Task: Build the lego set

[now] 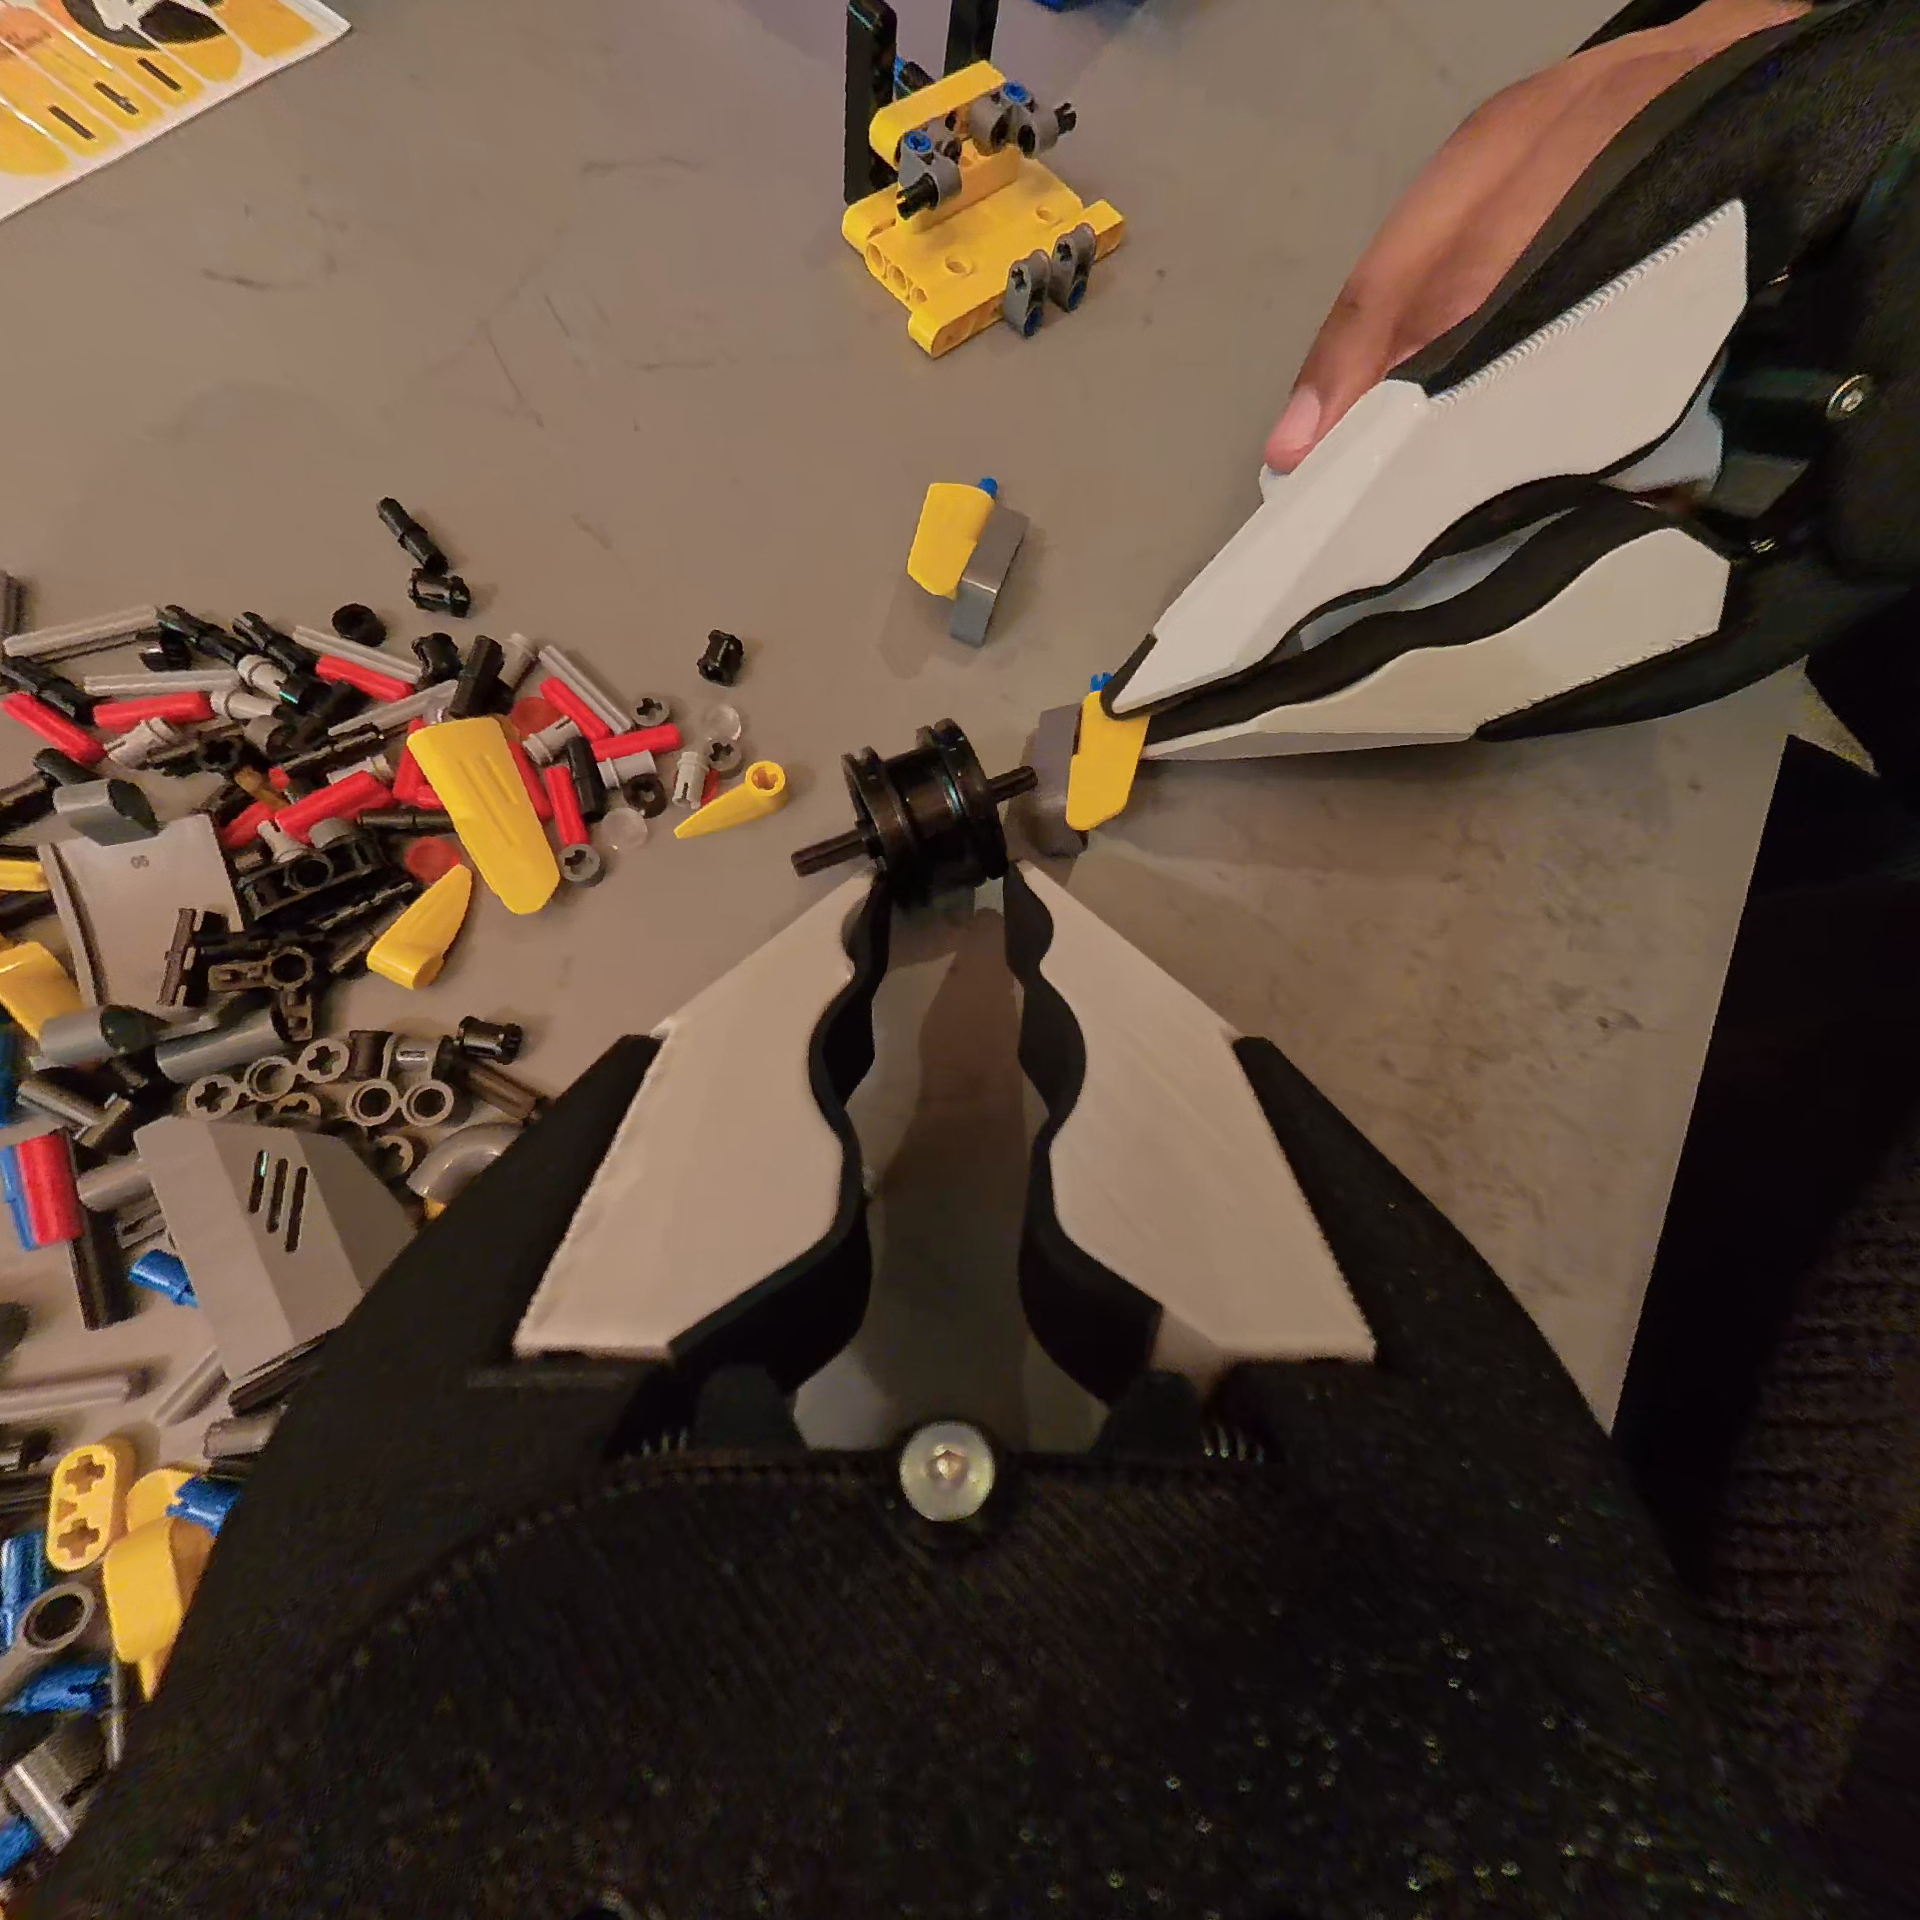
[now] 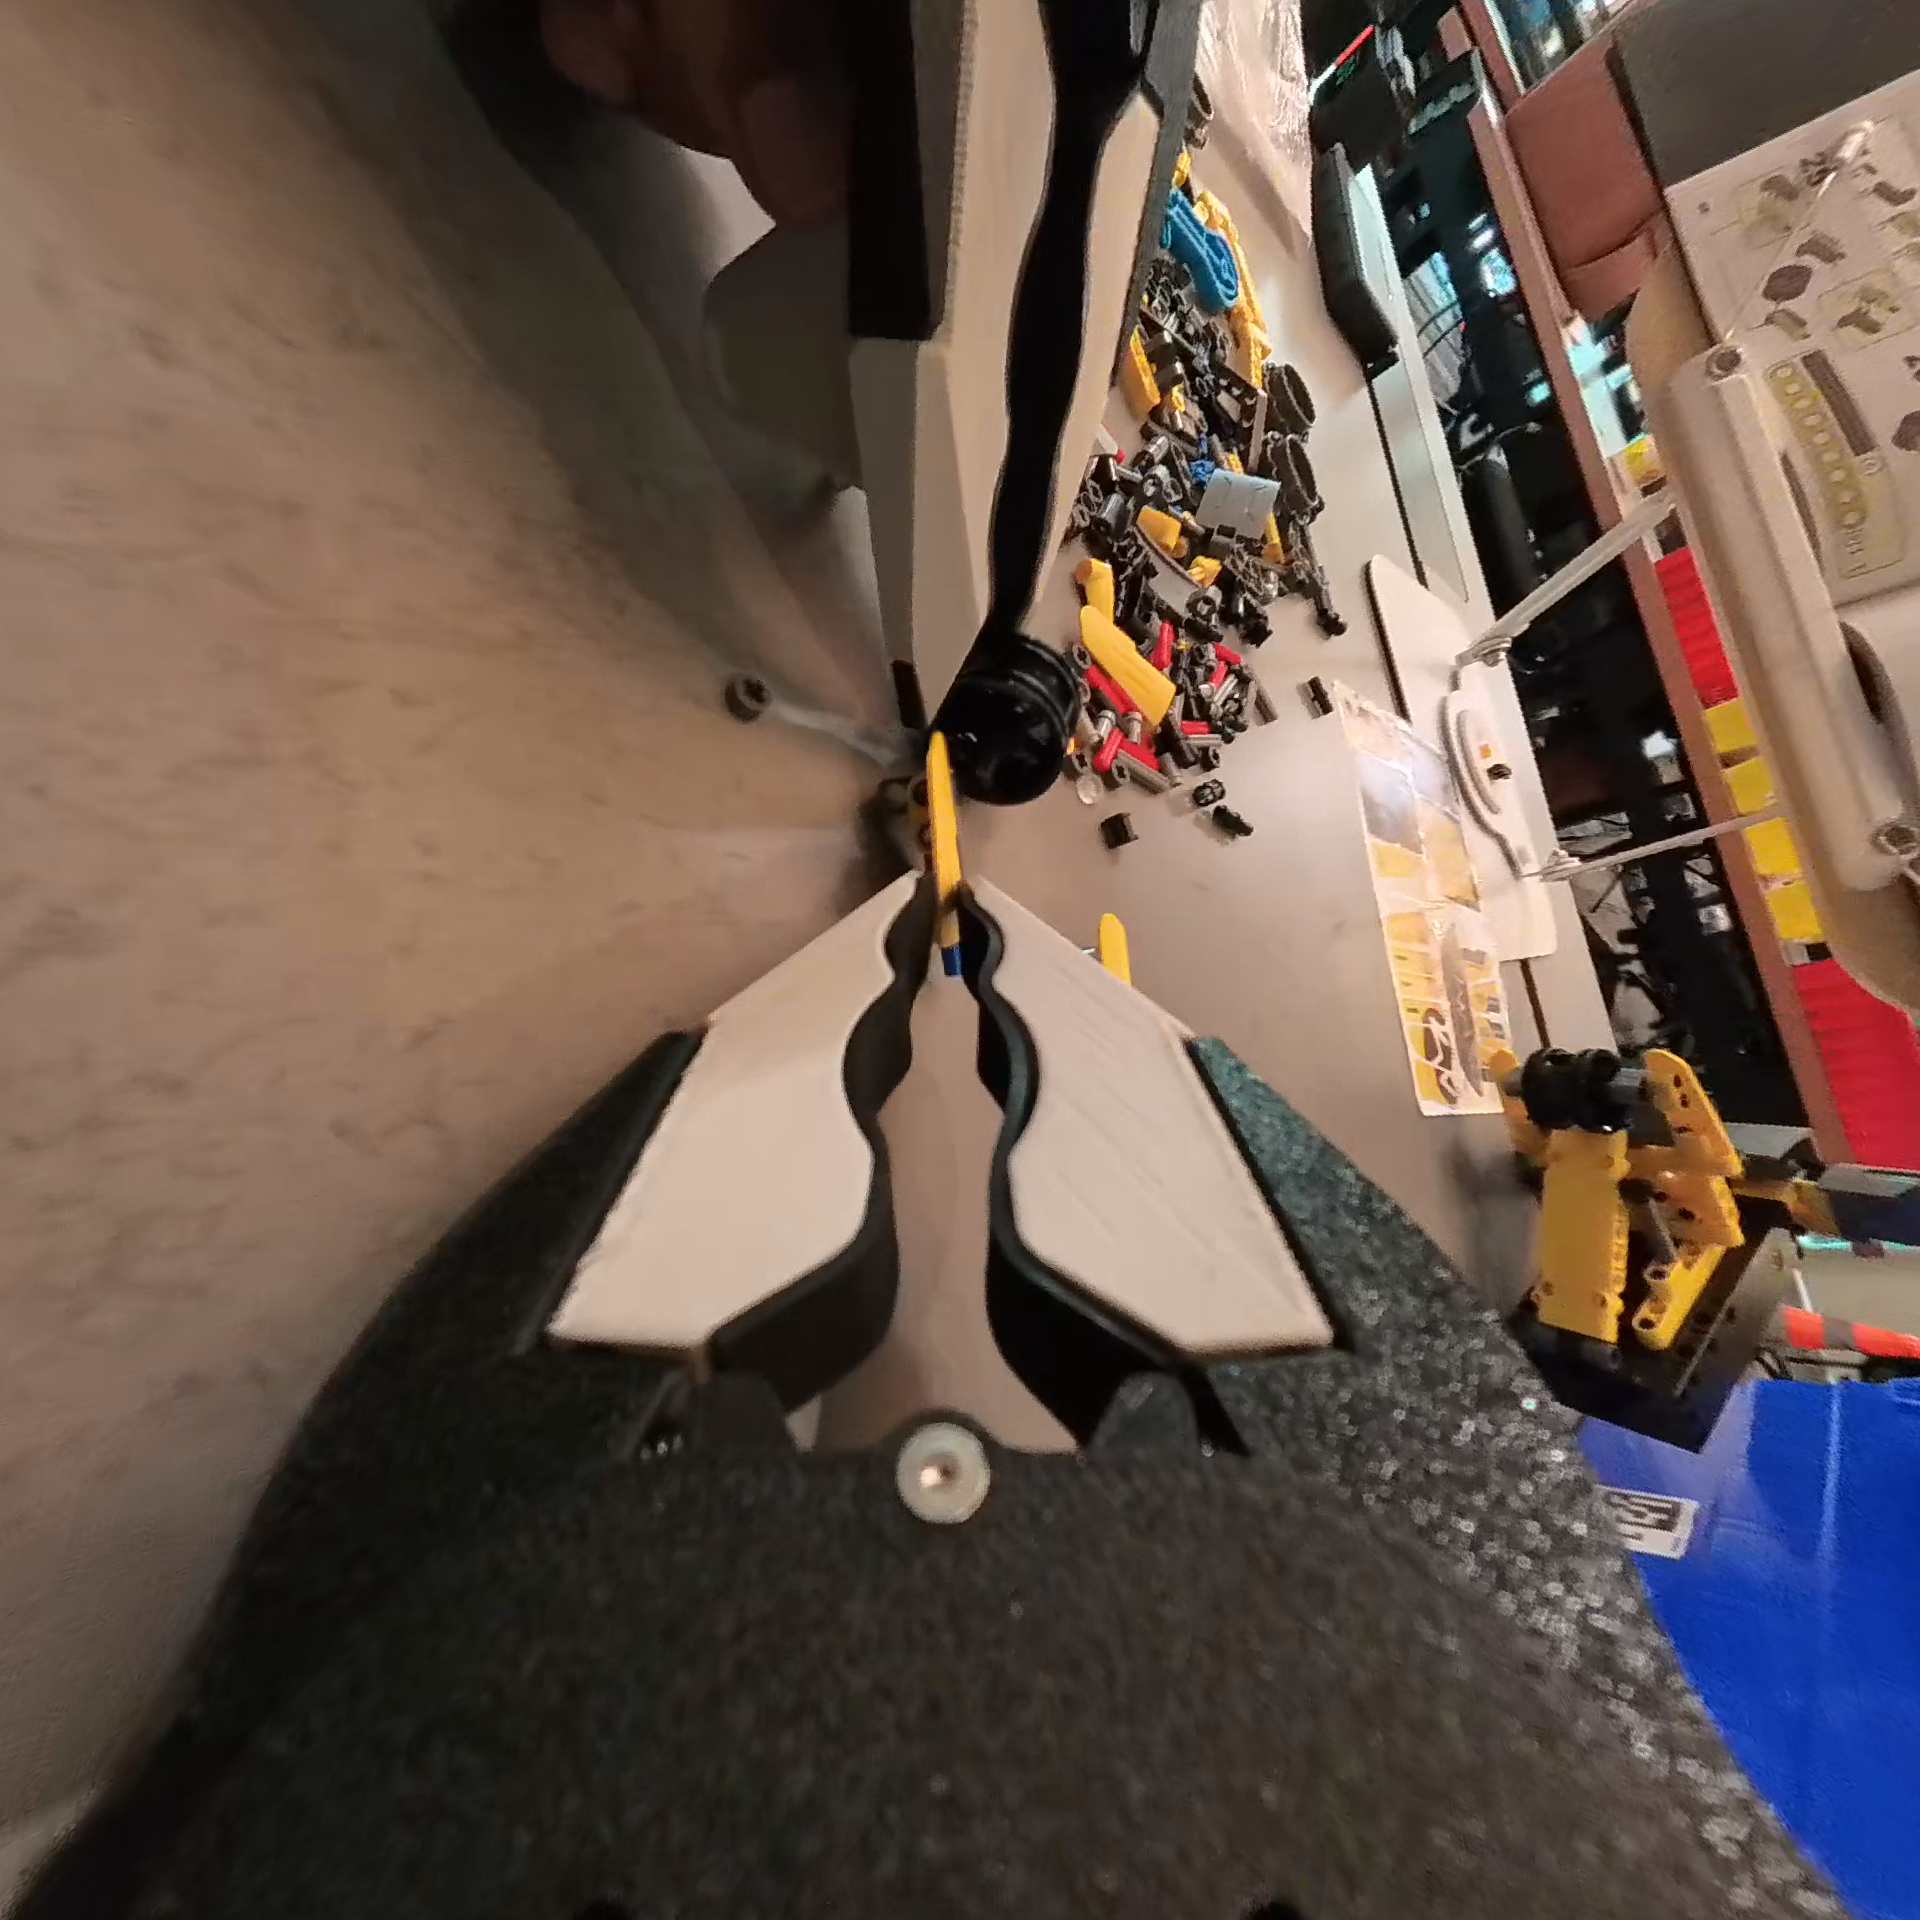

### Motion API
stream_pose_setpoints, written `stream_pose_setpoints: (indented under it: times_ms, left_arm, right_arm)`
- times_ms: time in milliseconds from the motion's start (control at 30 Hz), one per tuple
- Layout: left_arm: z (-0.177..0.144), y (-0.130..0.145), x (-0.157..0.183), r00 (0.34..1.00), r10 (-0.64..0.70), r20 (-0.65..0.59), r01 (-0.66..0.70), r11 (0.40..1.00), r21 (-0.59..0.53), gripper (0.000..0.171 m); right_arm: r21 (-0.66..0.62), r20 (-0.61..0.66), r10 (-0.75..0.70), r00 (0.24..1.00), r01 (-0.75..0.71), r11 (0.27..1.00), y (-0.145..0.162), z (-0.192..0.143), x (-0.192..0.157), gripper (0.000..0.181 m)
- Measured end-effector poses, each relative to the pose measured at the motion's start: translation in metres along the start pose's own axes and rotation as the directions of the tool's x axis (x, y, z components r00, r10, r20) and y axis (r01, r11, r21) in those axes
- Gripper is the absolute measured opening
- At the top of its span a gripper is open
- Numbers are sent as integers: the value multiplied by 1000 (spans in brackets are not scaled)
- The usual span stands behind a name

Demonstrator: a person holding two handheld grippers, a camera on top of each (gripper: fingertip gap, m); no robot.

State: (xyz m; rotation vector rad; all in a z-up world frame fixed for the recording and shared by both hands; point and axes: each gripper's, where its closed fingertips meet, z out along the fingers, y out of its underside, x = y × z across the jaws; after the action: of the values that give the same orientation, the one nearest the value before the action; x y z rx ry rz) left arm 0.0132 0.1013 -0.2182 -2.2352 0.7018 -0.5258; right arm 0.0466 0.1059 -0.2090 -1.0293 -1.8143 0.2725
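My left gripper is shut on a black wheel hub with a thin black axle through it, held just above the grey table. My right gripper comes in from the right, shut on a small yellow-and-grey piece with a blue pin. That piece is right beside the axle's end. In the right wrist view the right gripper pinches the yellow piece edge-on, next to the hub. The left gripper reaches down from above there.
A second yellow-and-grey piece lies behind the hub. A yellow assembly stands farther back. A pile of loose parts covers the left. A sticker sheet lies far left. The table edge runs on the right. A blue box sits beside the assembly. My right fingertips sit around 4 cm from my left ones.
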Motion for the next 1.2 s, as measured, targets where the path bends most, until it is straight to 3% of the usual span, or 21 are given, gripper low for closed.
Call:
stream_pose_setpoints:
  times_ms: [233, 600, 700, 833, 1067, 1200]
  left_arm:
    - [0, -1, 0, 1000, 8, 1, -8, 1000, 7, 18]
    - [1, -1, 7, 999, 41, -19, -41, 999, -1, 19]
    - [1, -3, 10, 999, 39, -36, -39, 999, 8, 25]
    - [-10, -14, 16, 995, 7, -99, -1, 998, 58, 33]
    - [-28, -37, -3, 998, 62, -13, -60, 994, 86, 41]
    - [-23, -58, -1, 993, 112, -27, -109, 990, 86, 52]
  right_arm:
    - [22, 7, 33, 999, -33, 999, 1, -5, 3, 2]
    - [-42, -45, 107, 993, -108, 993, 41, -39, 15, 1]
    - [-68, -67, 119, 991, -124, 990, 53, -48, 17, 1]
    - [-118, -62, 144, 988, -151, 981, 67, -57, 15, 5]
    - [-191, -145, 230, 962, -255, 948, 88, -76, 21, 17]
    - [-178, -188, 321, 928, -353, 919, 87, -85, 22, 24]
